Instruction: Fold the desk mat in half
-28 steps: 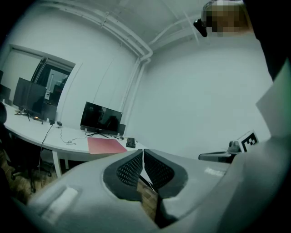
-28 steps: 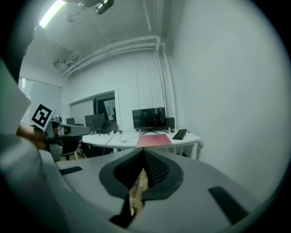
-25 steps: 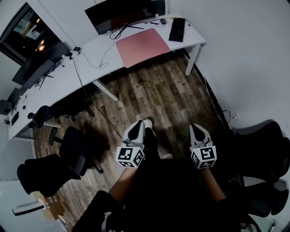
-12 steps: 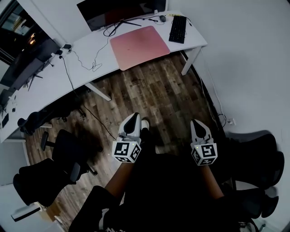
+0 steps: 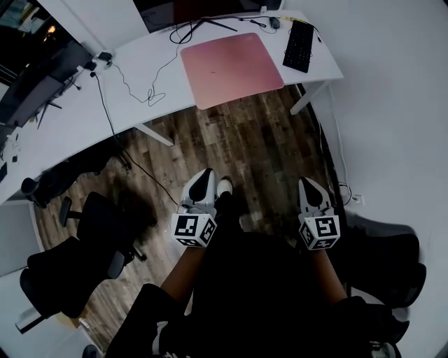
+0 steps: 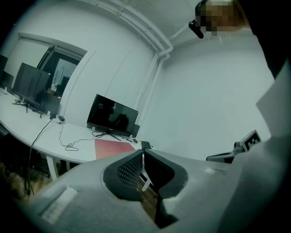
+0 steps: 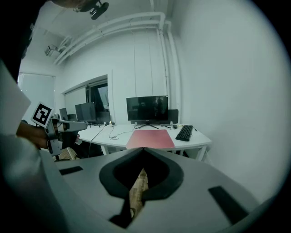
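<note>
White bench (image 5: 84, 119) beyond wood floor (image 5: 238, 140): pink mat (image 5: 231, 66) flat, unfolded, beside keyboard (image 5: 299, 46). Monitor (image 5: 175, 8) cut off at top. Left claw (image 5: 204, 176) and right claw (image 5: 308, 185) both closed, empty, well apart from bench.

desk mat (image 5: 231, 68): pink | surface (image 5: 77, 115): white | keyboard (image 5: 299, 46): black | floor (image 5: 252, 150): brown wood-grain planks | chairs (image 5: 105, 227): black

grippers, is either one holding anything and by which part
Nothing held: left gripper and right gripper are both shut and empty, away from the desk mat.
</note>
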The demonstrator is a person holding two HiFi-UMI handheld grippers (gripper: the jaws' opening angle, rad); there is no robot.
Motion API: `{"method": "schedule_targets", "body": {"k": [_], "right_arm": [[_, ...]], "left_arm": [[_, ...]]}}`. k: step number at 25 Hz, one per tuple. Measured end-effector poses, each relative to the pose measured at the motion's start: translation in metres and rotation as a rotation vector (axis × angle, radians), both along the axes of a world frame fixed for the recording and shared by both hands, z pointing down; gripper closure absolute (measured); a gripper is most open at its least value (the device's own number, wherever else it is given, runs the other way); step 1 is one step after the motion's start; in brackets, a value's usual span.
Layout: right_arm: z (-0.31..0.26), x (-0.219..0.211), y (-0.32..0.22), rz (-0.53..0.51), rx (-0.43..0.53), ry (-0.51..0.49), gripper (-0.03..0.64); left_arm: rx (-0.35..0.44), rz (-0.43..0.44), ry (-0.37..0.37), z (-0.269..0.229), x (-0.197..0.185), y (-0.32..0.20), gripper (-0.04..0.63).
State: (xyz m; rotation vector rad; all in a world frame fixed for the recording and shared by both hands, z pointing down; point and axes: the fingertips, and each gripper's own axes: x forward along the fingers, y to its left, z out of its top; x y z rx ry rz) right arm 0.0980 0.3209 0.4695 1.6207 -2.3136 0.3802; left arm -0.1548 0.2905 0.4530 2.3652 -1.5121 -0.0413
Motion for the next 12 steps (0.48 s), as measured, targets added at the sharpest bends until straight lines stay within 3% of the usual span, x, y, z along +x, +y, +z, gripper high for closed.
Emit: {"method": "schedule_targets", "body": {"k": [12], "right_arm": [[-0.025, -0.064, -0.132, -0.029, -0.003, 0.046, 0.617]], "left_arm": [[-0.023, 0.022, 0.027, 0.001, -0.055, -0.131, 0.569]]}}
